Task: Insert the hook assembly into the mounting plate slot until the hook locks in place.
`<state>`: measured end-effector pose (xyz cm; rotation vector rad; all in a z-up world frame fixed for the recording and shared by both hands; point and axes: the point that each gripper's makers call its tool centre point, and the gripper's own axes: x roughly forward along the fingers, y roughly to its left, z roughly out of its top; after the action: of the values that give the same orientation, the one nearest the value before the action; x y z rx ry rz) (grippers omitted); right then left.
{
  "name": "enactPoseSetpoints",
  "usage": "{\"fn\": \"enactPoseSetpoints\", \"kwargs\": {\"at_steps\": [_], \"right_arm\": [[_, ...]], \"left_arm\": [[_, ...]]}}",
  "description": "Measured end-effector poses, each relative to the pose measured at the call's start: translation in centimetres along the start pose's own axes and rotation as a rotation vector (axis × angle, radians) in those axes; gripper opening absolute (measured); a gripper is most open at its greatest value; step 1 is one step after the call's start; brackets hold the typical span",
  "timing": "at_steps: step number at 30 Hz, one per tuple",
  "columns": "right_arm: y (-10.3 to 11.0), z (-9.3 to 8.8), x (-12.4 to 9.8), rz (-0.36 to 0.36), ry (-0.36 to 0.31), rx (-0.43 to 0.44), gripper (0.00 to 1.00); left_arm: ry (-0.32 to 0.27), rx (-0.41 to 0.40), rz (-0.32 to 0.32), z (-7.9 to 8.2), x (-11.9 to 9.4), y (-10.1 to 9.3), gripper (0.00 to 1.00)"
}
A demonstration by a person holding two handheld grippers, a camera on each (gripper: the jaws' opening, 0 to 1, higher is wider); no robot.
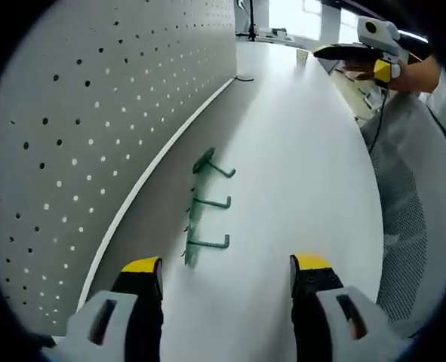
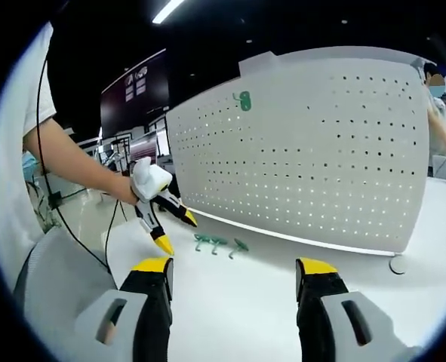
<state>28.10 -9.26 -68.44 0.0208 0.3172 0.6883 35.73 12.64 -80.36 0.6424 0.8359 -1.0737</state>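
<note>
A green hook assembly [image 1: 206, 207] with three hooks lies on the white table [image 1: 298, 173], close to the foot of the white pegboard [image 1: 94, 113]. In the left gripper view, the left gripper [image 1: 226, 275] has its jaws wide apart and holds nothing; the hooks sit at about 11 o'clock from it. The right gripper [image 1: 377, 56] shows far off at 1 o'clock. In the right gripper view, the right gripper [image 2: 234, 275] is wide open and holds nothing. The hook assembly [image 2: 219, 243] lies at 12 o'clock, with the left gripper [image 2: 173, 230] just beside it, also spread. A small green piece [image 2: 244, 100] hangs high on the pegboard [image 2: 306, 151].
</note>
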Motion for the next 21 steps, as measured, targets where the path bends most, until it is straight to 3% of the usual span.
{"fn": "enactPoseSetpoints", "kwargs": {"at_steps": [21], "right_arm": [[-0.2,0.1,0.0,-0.004,-0.003,0.012,0.63]], "left_arm": [[0.085,0.014,-0.091,-0.8,2.2,0.8,0.69]]}}
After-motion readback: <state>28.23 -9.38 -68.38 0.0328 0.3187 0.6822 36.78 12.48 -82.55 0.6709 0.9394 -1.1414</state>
